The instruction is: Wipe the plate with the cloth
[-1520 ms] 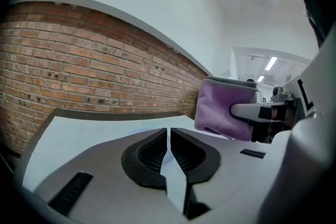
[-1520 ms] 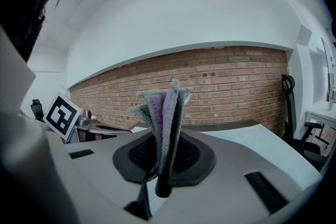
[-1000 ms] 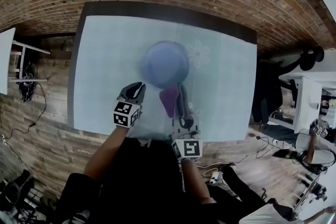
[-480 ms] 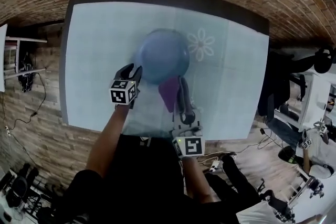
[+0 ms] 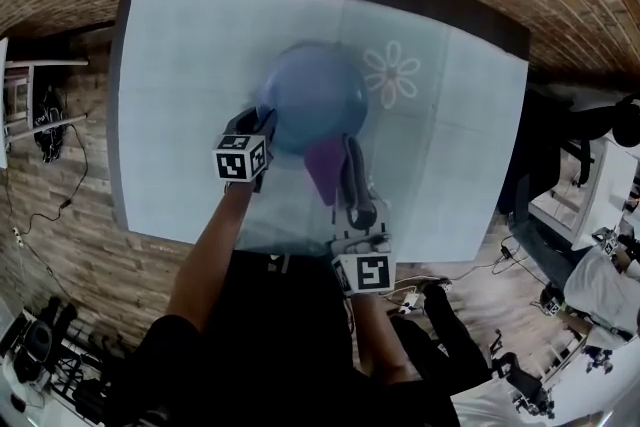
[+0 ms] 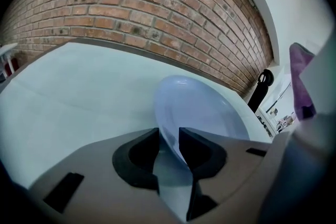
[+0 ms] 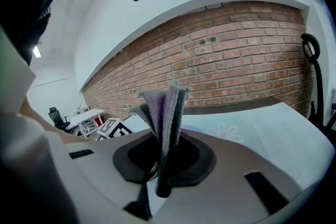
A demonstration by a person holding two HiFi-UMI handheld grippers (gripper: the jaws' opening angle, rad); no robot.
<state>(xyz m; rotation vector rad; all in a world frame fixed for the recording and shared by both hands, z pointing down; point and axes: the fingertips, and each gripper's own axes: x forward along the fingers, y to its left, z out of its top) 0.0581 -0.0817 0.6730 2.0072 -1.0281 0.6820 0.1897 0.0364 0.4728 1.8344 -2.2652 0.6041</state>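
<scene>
Plate (image 5: pixel 310 95): blue, lying mid-desk (image 5: pixel 180 65).
Left gripper (image 5: pixel 260 122): fingers (image 6: pixel 202 149) have just been opening, now wide apart, with the plate's near rim between them, ungripped.
Right gripper (image 5: pixel 345 150): closed on the purple cloth (image 5: pixel 323 167), at the plate's near edge.

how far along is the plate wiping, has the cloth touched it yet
Done: the right gripper is shut on the purple cloth, beside the near edge of the plate. In hand: the jaws of the left gripper have just been opening and straddle the plate's rim, not pinching it. Left: probably steadying the plate, then the wiping itself; no contact by the cloth is clear yet.
</scene>
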